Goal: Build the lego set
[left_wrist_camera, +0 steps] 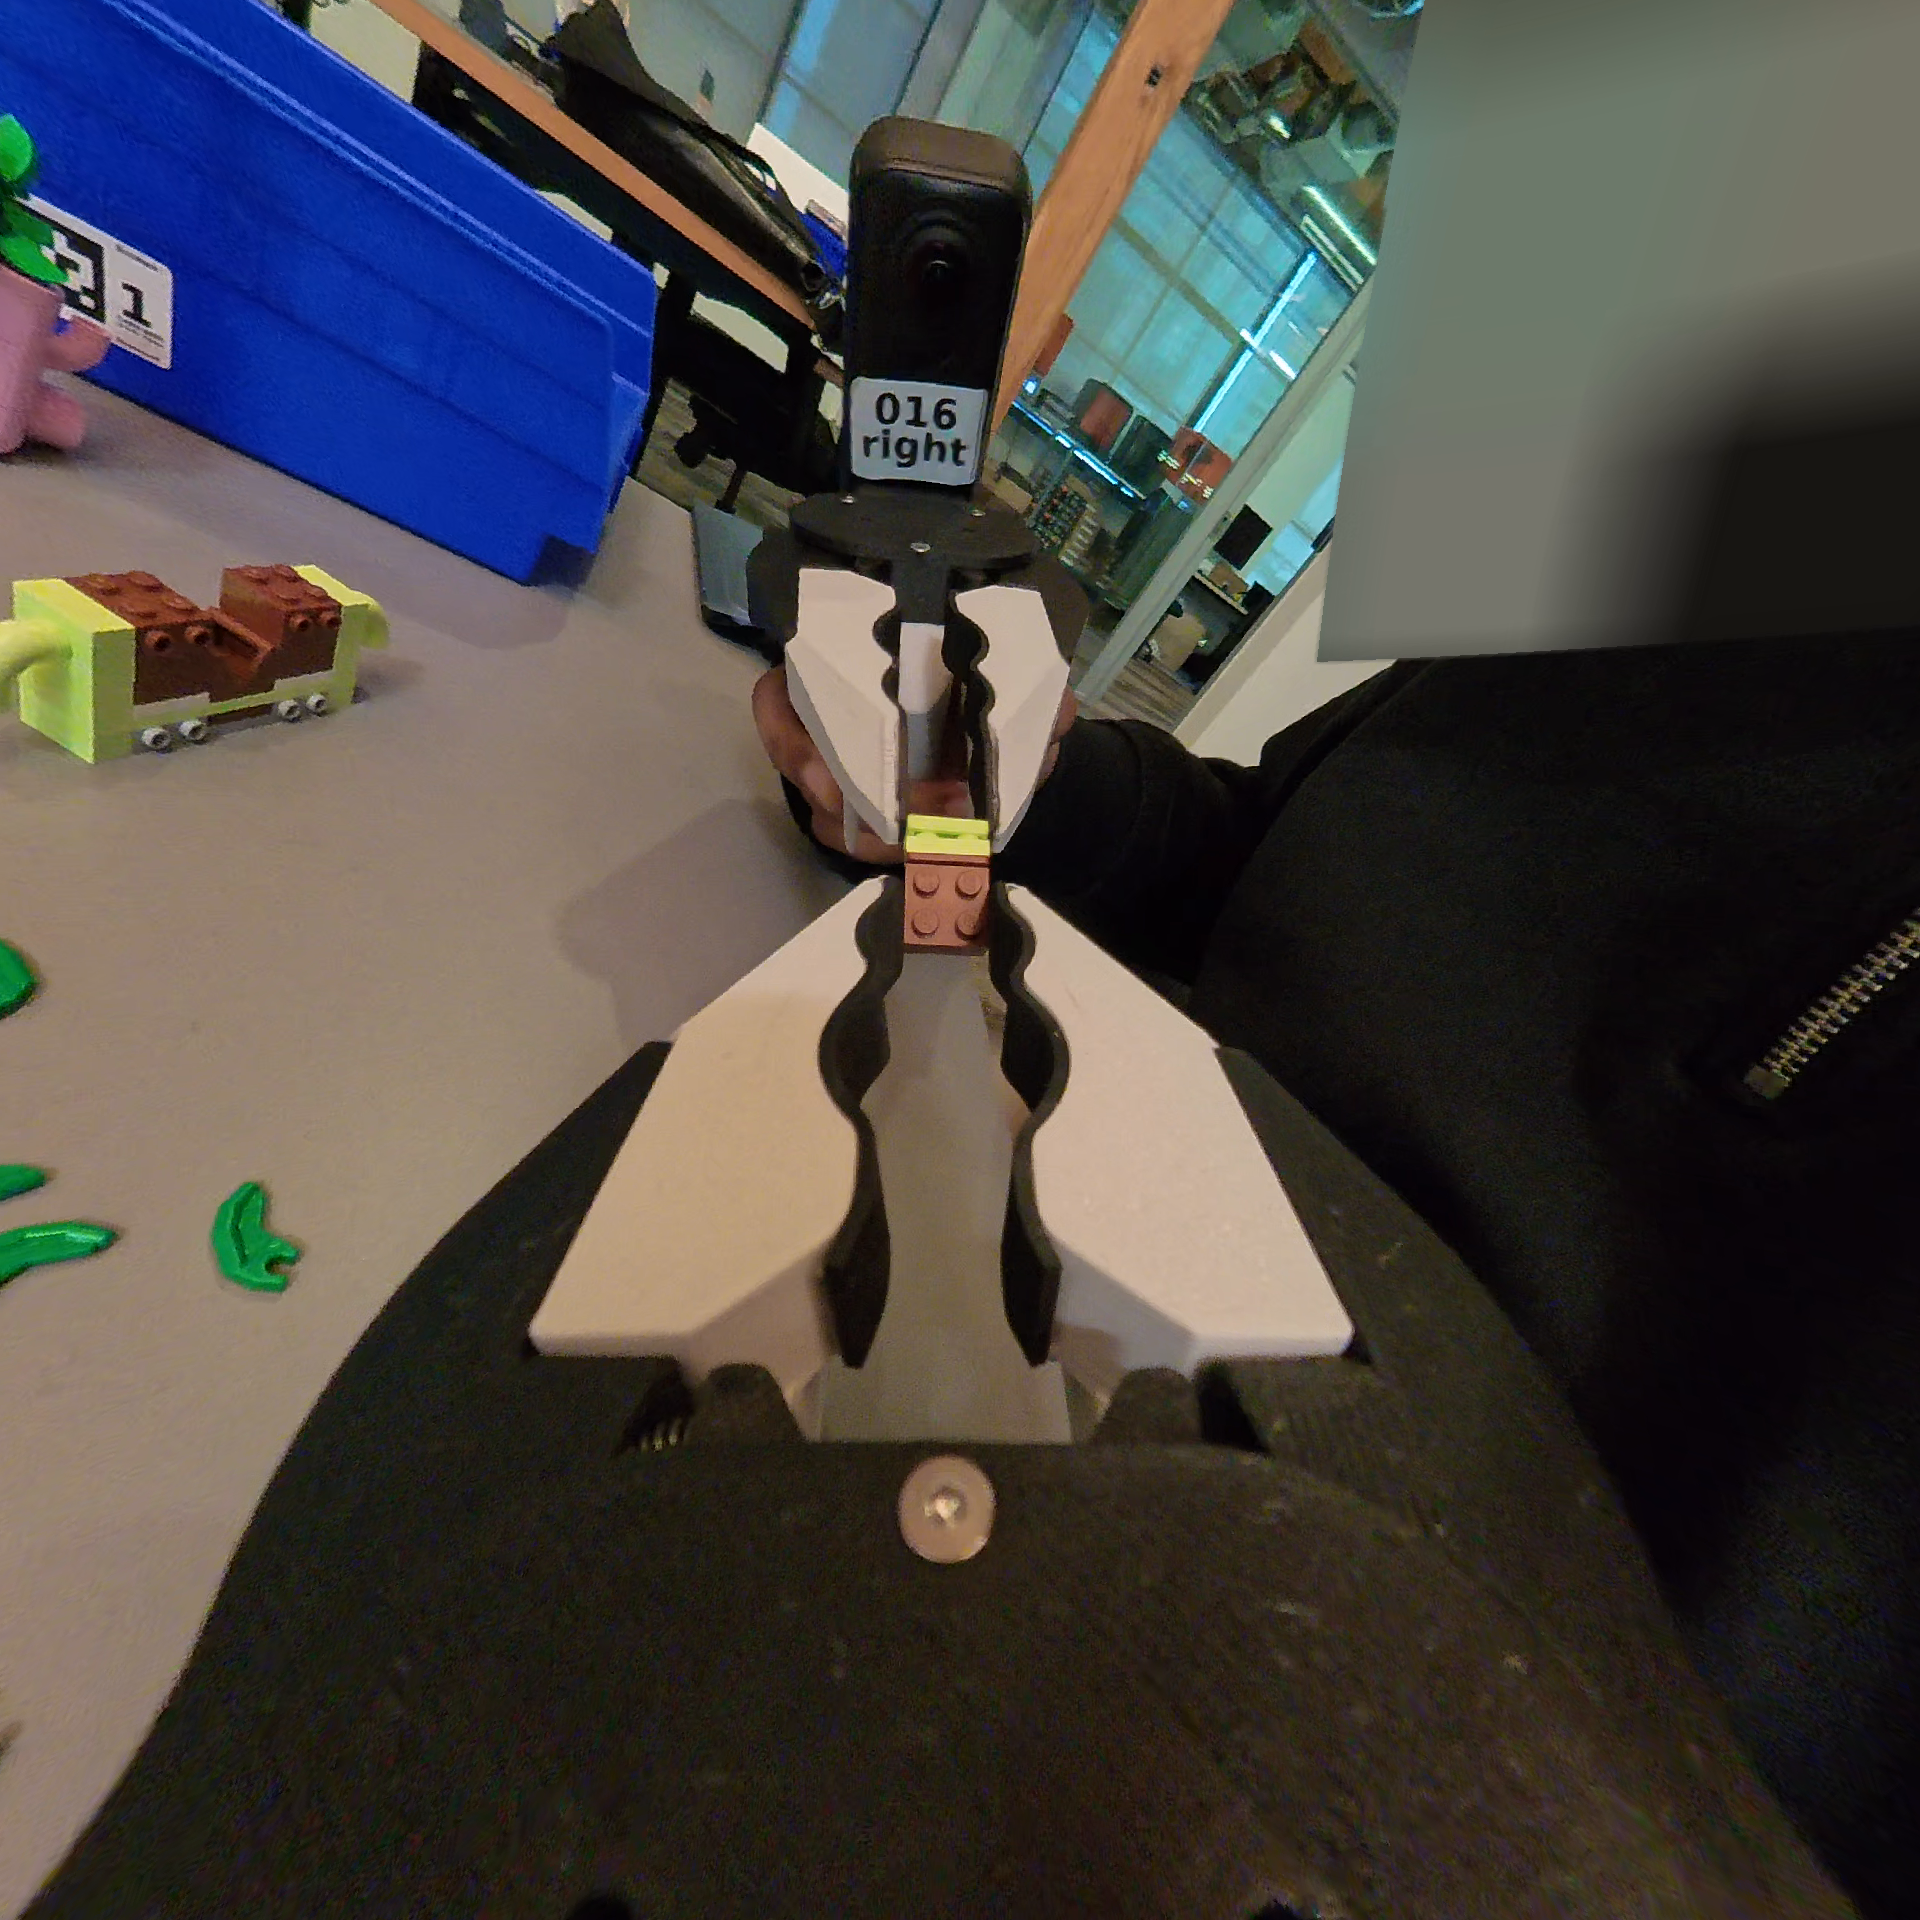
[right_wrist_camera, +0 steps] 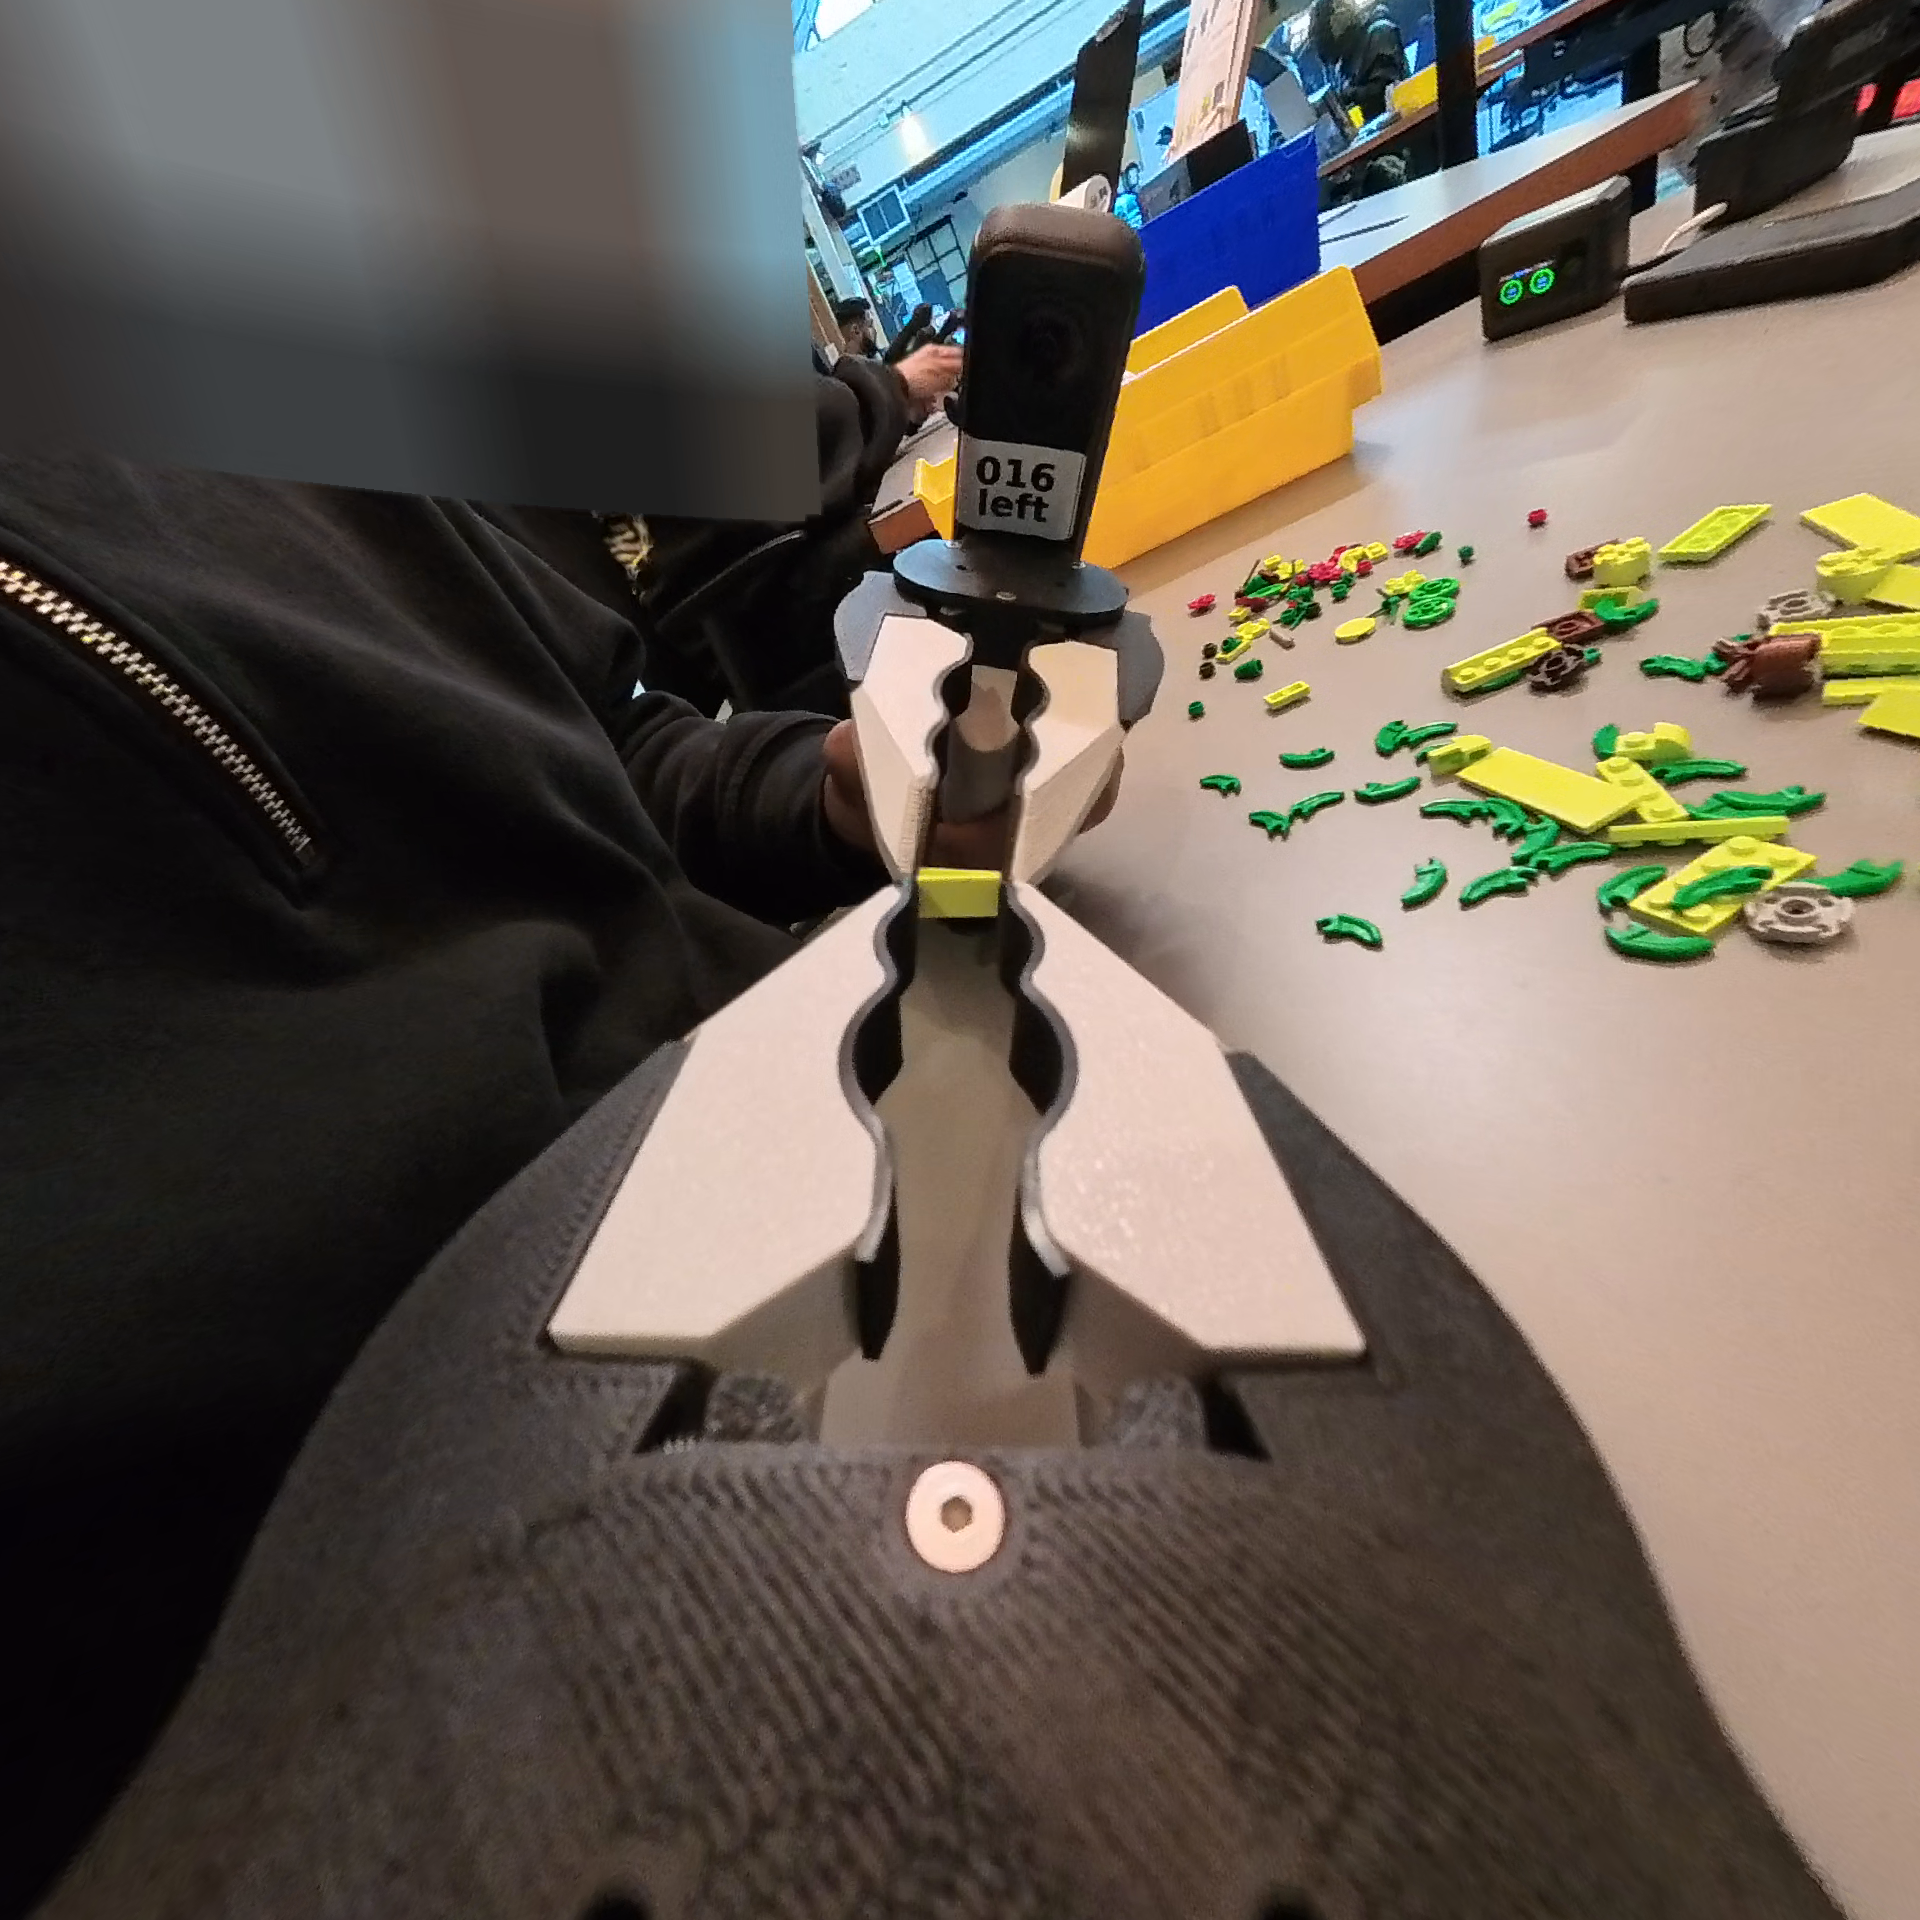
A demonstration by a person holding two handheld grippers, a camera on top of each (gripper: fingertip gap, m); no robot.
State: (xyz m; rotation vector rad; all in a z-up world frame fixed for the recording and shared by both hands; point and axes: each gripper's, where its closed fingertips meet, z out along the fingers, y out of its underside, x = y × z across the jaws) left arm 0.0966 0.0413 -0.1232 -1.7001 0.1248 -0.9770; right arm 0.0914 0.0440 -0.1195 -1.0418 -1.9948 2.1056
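Above the grey table, the left tool and the right tool meet tip to tip in front of a person in a black zip jacket. The left tool's jaws are nearly closed, clamped on a brown two-by-two brick; the right tool's jaws are equally narrow, pinching a lime brick that touches the brown one. Relative to this joined pair, a partly built lime-and-brown model sits on the table well to the left in the left wrist view, just beside a blue bin. In the right wrist view, loose green, lime and brown pieces lie scattered to the right, near a yellow bin.
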